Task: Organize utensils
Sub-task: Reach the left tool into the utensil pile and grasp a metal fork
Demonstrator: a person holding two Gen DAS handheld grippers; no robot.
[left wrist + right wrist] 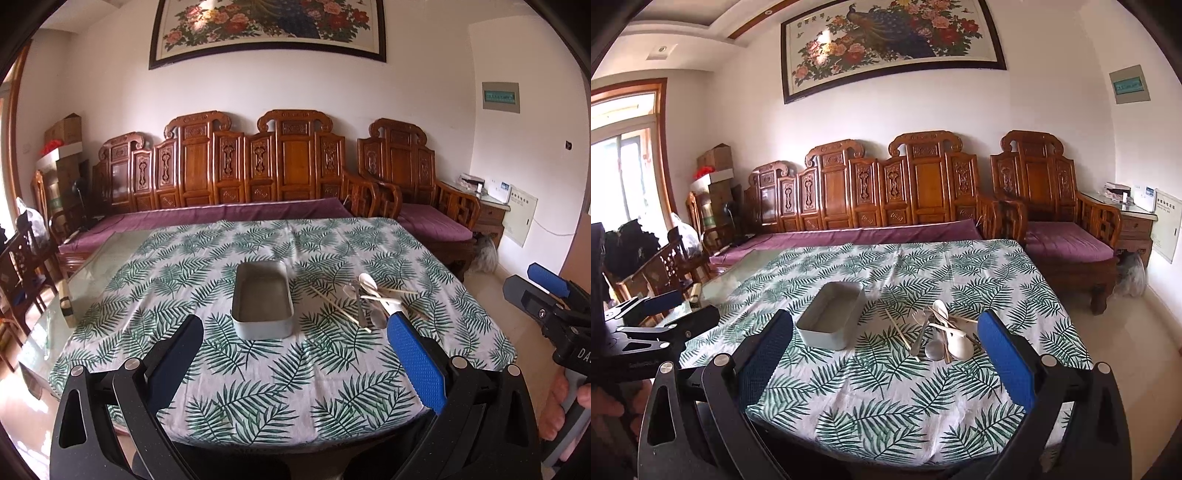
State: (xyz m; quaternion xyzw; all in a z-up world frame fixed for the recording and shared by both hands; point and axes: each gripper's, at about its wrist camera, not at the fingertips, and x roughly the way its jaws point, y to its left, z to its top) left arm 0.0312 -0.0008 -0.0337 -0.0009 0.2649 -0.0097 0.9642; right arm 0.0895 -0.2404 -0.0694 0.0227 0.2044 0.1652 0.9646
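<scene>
An empty grey metal box (263,298) (830,319) stands in the middle of the leaf-print tablecloth (258,376) (886,391). To its right lies a pile of utensils (373,299) (942,332): white spoons, metal spoons and wooden chopsticks (341,309) (897,328). My left gripper (295,332) is open, held above the near table edge, empty. My right gripper (886,328) is open too, nothing between its fingers. It also shows at the right edge of the left wrist view (546,291), held by a hand.
A carved wooden sofa (236,173) (879,192) with purple cushions stands behind the table. Wooden chairs (22,266) and boxes crowd the left side. Bare glass tabletop (92,273) shows left of the cloth. A side cabinet (1134,225) stands far right.
</scene>
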